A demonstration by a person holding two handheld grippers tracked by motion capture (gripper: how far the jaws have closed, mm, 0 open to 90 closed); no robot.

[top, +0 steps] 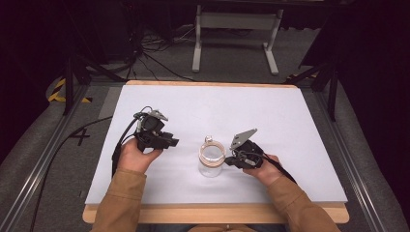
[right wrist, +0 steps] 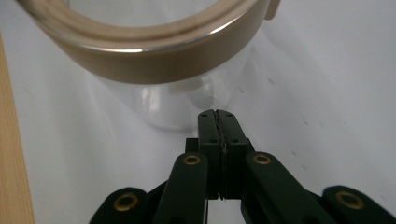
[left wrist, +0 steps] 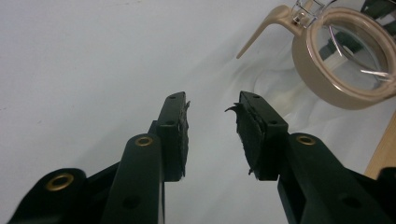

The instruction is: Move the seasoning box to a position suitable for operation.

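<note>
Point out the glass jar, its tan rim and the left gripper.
glass jar (top: 211, 166): high view, on its clear wall.
tan rim (left wrist: 322, 86): left gripper view, on the band's outer side.
left gripper (left wrist: 212, 128): left gripper view, midway between its open jaws.

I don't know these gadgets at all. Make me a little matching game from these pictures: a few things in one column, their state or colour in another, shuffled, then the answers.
Things:
1. left gripper
2. right gripper
3. glass jar
4. jar's rim band

States or colours:
A. beige
B. jaws pressed together, holding nothing
C. clear, standing upright on the white mat between the two grippers
D. jaws apart, nothing between them

Pairs: 1-D, 2-B, 3-C, 4-A
</note>
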